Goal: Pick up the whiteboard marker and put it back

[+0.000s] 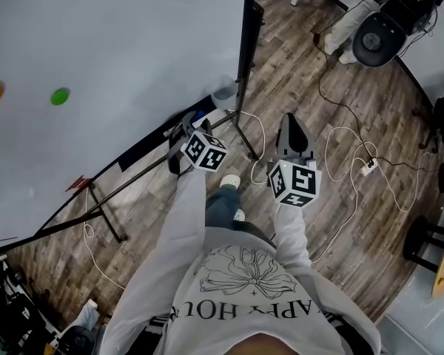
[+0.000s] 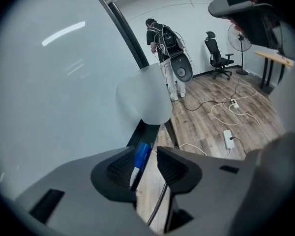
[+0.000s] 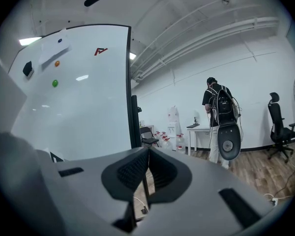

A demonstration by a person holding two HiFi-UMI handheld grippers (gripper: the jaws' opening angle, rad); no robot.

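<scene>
The whiteboard marker (image 2: 139,157), white with a blue cap, lies along the dark tray (image 2: 148,131) at the foot of the whiteboard (image 1: 96,58). My left gripper (image 2: 143,154) points down at the tray with its jaws open on either side of the marker. The marker rests close to the left pad, and a gap shows on the right. In the head view the left gripper (image 1: 179,139) sits at the tray (image 1: 144,148) near the board's lower right corner. My right gripper (image 1: 291,120) hovers over the floor to the right, shut and empty, as the right gripper view (image 3: 146,154) shows.
A pale rounded piece (image 2: 145,95) caps the board's corner. The board's black stand legs (image 1: 103,213) spread over the wood floor. White cables (image 1: 340,161) and a power strip (image 2: 228,138) lie there. A person with a backpack (image 2: 164,53) stands beyond, by an office chair (image 2: 217,58).
</scene>
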